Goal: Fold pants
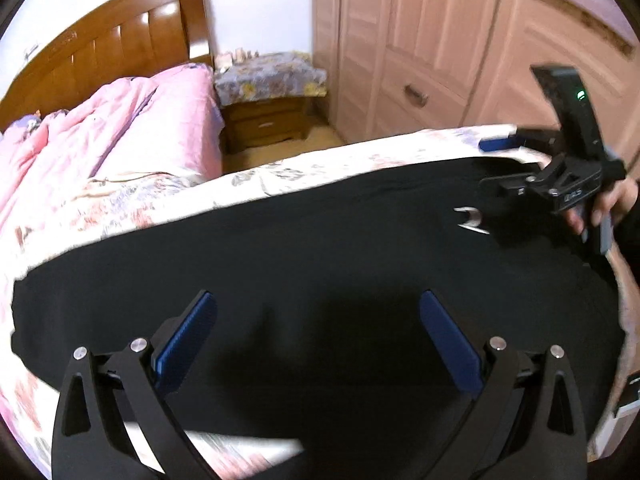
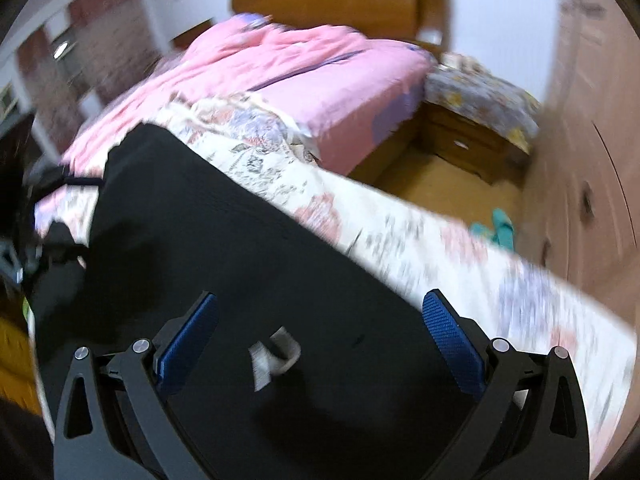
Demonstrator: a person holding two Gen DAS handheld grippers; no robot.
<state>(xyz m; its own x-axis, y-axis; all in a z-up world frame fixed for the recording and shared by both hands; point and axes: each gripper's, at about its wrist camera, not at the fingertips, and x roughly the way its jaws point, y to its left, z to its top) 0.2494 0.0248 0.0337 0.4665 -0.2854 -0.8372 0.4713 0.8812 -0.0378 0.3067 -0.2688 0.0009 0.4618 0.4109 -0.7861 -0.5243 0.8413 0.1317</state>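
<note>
Left wrist view: both grippers hovering wide over black pants (image 1: 320, 264) lying flat on the floral sheet (image 1: 304, 168).
Left gripper (image 1: 318, 320) is sitting jaws spread, nothing between them, above the pants' middle. Right gripper (image 2: 320, 324) is also gaping wide and holding nothing, over the white logo (image 2: 274, 354) near the pants' end. Pants are stretching lengthwise along the bed edge; pink quilt (image 1: 120, 128) is bunching behind them.

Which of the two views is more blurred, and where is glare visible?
Right wrist view: stronger motion blur, smearing the floral sheet and wardrobe. Left wrist view: sharper centre, blur mainly around the right gripper; glare patches on the wooden headboard; black pants lack detail.
</note>
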